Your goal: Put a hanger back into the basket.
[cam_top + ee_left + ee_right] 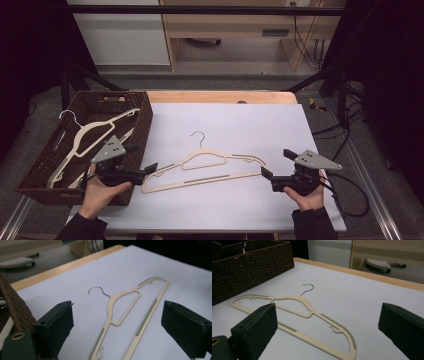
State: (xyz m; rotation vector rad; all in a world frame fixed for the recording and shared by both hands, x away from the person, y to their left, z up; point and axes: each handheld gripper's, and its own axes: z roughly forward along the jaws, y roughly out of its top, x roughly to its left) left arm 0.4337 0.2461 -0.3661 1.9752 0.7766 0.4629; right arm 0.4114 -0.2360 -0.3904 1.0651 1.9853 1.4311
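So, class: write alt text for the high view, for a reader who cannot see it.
A cream hanger lies flat on a white table between two hand-held grippers, the left gripper and right gripper each open at one end of it. A brown wicker basket at the left holds more hangers.

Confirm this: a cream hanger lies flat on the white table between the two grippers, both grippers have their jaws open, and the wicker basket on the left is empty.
The basket is not empty: the high view shows another cream hanger lying inside it. The rest holds: a cream hanger lies flat on the white table between the left gripper and the right gripper, both with jaws open.
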